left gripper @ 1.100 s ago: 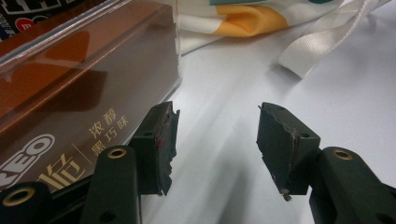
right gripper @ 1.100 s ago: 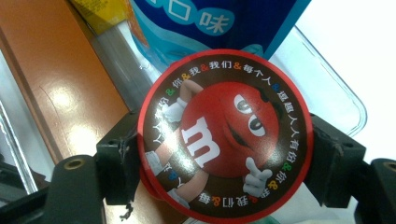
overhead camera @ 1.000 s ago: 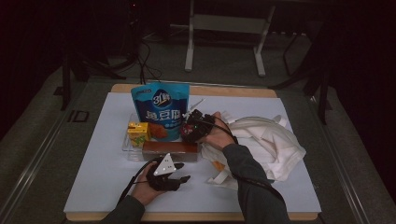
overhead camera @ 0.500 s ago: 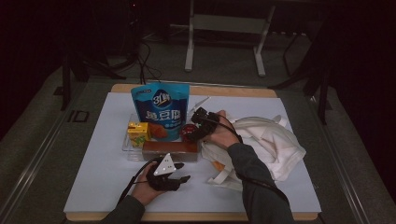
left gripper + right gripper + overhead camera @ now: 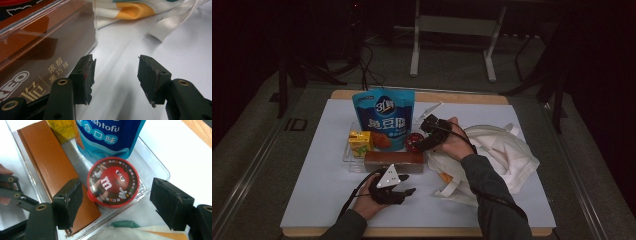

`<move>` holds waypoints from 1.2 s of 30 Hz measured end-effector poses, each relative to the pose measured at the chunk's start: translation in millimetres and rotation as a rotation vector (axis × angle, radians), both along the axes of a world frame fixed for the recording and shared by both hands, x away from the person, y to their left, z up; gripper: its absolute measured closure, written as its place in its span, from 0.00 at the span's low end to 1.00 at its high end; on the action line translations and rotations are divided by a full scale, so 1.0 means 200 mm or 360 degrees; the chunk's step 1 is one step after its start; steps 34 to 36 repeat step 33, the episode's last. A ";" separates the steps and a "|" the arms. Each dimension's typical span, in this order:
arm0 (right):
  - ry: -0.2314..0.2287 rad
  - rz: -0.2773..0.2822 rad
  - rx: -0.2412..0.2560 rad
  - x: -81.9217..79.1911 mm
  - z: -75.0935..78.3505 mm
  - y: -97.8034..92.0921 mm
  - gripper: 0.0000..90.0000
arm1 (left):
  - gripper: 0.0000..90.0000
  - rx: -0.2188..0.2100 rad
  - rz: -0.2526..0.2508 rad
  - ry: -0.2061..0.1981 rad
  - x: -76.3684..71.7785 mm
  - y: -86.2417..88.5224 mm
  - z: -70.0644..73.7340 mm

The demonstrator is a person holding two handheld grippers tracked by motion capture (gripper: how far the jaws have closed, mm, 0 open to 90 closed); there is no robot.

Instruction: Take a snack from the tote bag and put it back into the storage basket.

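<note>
Right tool drawn back slightly from red tub.

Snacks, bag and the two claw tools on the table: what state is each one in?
Red candy cup: lid on, in clear tray.
Blue pouch: upright, sealed.
Brown box: lying flat.
Cloth bag: crumpled.
Right gripper: open, jaws either side of cup.
Left gripper: open, holding nothing.

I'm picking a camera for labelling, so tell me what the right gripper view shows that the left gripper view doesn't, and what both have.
Right gripper view: the red M&M's cup between open jaws, the blue fish tofu pouch and a yellow carton.
Left gripper view: a white fabric strap lying on the table, jaws open.
Both: the brown chocolate box in the clear tray, and the cream bag.
</note>
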State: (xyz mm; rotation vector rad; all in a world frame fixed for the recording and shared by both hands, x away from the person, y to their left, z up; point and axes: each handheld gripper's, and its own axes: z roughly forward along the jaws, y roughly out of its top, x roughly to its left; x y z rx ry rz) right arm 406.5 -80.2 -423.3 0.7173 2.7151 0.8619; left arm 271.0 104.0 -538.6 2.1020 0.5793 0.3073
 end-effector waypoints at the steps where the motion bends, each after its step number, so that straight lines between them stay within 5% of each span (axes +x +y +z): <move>1: 0.0001 0.0000 0.0002 0.00 0.00 0.00 0.30 | 0.52 -0.0001 0.0001 -0.0001 0.00 0.00 0.00; 25: -0.0039 0.0019 -0.0037 -0.10 0.06 -0.14 0.30 | 0.52 -0.0001 0.0005 0.0005 0.00 0.00 0.00; 36: -0.0027 -0.0025 0.0060 -0.17 0.07 -0.28 0.30 | 0.52 -0.0001 0.0007 0.0006 0.00 0.00 0.00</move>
